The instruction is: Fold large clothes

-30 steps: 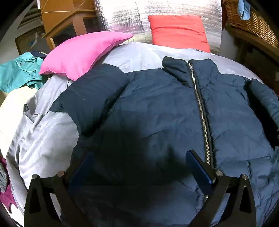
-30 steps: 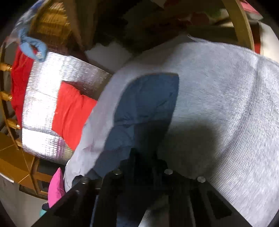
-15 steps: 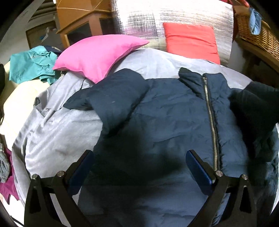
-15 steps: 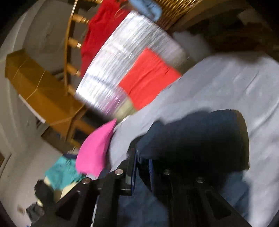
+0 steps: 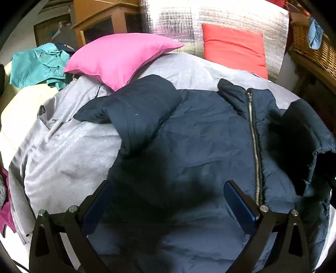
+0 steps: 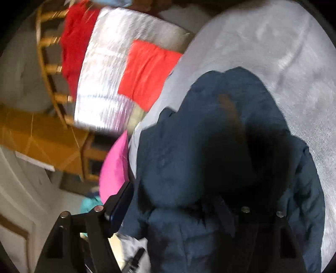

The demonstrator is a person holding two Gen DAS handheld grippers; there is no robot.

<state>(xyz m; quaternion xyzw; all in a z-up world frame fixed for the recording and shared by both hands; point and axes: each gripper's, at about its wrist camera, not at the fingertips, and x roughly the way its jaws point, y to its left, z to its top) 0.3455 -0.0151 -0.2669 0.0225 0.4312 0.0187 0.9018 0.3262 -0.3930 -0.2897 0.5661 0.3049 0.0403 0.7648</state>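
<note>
A navy puffer jacket lies zipped, front up, on a grey sheet. Its left sleeve is folded across the chest. Its right sleeve is folded in over the body at the right edge. My left gripper is open and empty, hovering over the jacket's lower front. In the right wrist view the sleeve drapes over my right gripper; the jaws stand wide apart, with the sleeve fabric lying between and over them.
A pink pillow and a red cushion lie at the far end against a silver padded panel. Teal clothing lies at the left. A wicker basket and wooden furniture stand at the right.
My right gripper lifted the right sleeve, swung it inward over the jacket body, and opened its jaws. My left gripper pulled back slightly and stayed open.
</note>
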